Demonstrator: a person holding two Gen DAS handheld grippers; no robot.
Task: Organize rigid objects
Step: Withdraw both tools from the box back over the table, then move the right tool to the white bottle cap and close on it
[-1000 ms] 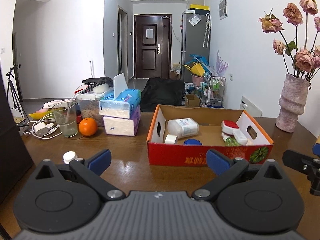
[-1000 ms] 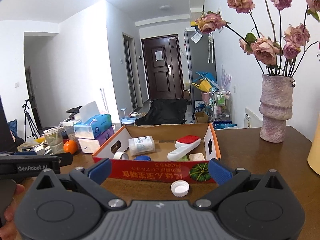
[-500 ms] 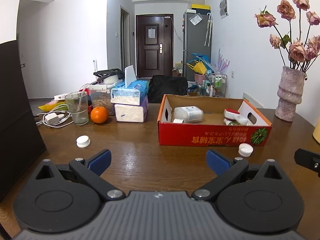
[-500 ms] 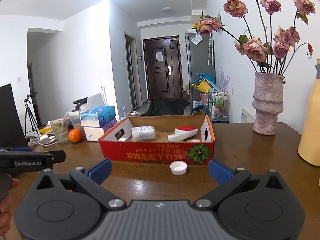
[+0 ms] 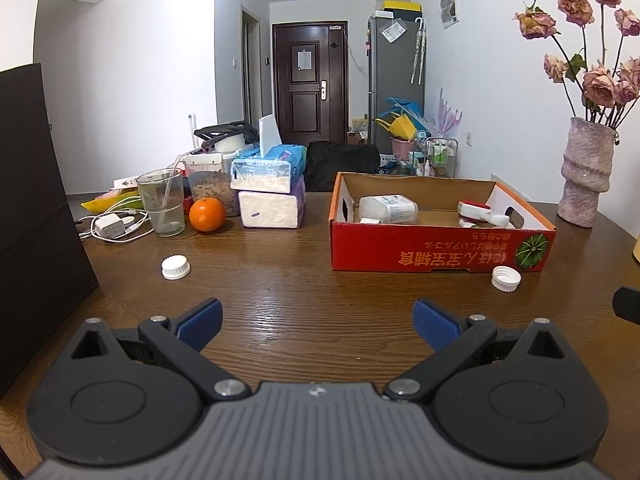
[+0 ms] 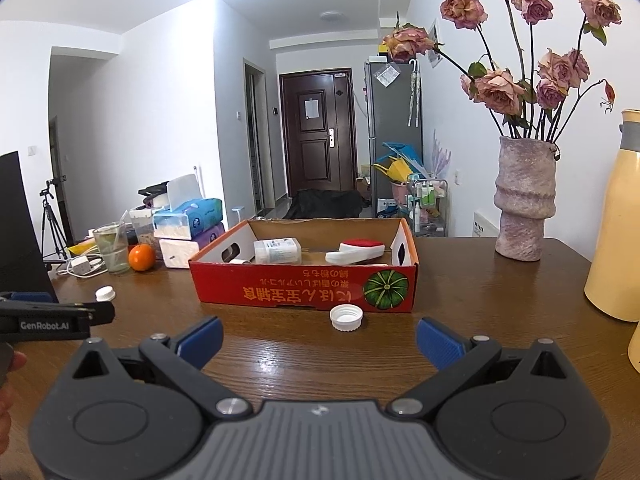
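Lying loose on the table [image 6: 460, 292], two white caps, one [image 6: 346, 317] at frame centre before the red box [image 6: 304, 292], one [image 5: 175, 267] centre-left: light, stiff, slippery, best pinched across the rim; left gripper [image 5: 318, 324] and right gripper [image 6: 319, 338] both spread, empty.

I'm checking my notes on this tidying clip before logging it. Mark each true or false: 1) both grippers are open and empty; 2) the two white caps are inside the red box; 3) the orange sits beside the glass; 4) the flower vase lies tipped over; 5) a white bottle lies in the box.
1) True: the left gripper and right gripper hold nothing.
2) False: one white cap lies on the table in front of the red box, the other cap off to its left.
3) True: orange, glass.
4) False: the vase stands upright.
5) True: white bottle.
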